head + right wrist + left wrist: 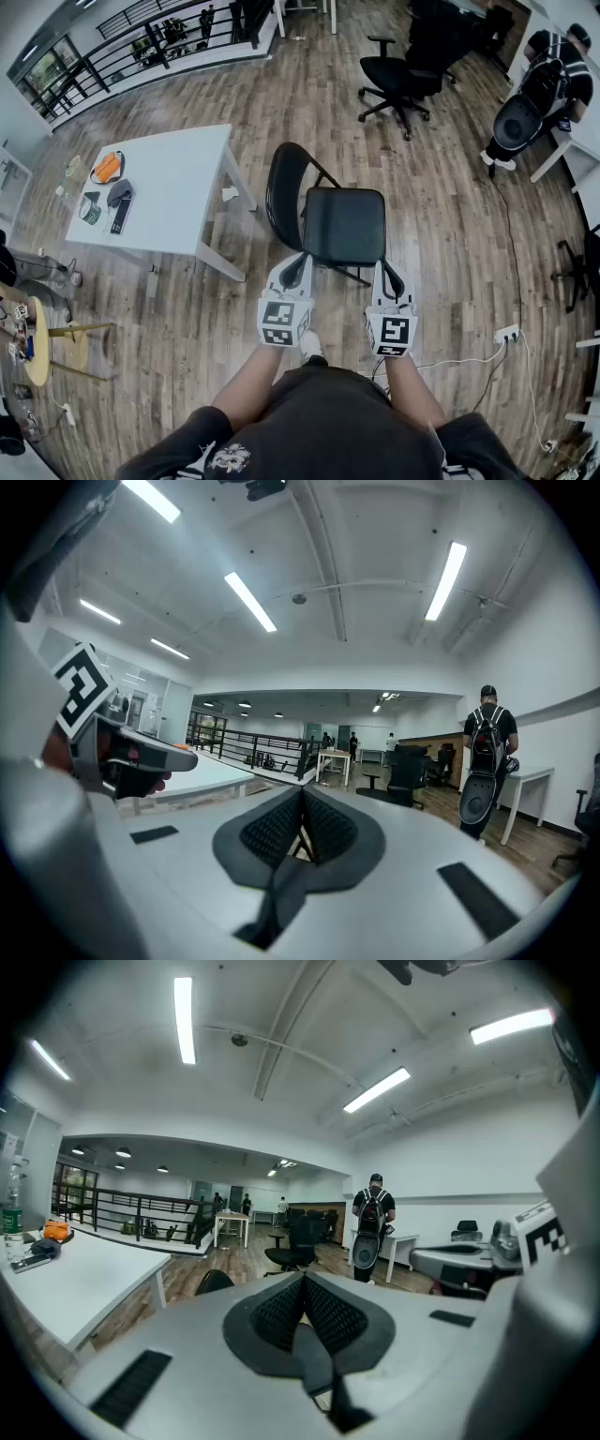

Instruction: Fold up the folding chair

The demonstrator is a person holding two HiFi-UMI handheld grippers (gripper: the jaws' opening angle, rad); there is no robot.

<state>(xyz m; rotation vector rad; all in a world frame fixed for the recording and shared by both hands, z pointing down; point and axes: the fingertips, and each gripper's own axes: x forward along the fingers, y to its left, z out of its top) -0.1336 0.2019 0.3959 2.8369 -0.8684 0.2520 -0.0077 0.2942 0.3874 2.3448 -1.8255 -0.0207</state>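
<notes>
The left gripper (pixel 298 265) and right gripper (pixel 386 272) have pale grey shells, dark ribbed pads (pixel 279 1314) and cubes (pixel 284 323) bearing black square markers. The person wears a dark short-sleeved top (pixel 328 422), seemingly with a white print.

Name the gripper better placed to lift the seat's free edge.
Right, probably: the right gripper sits by the seat edge farthest from the backrest; the left gripper is nearer the backrest. Both grippers' jaws are shut.

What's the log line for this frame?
fold: not started | chair: open, upright | left gripper: jaws shut, empty, by chair front | right gripper: same
</notes>
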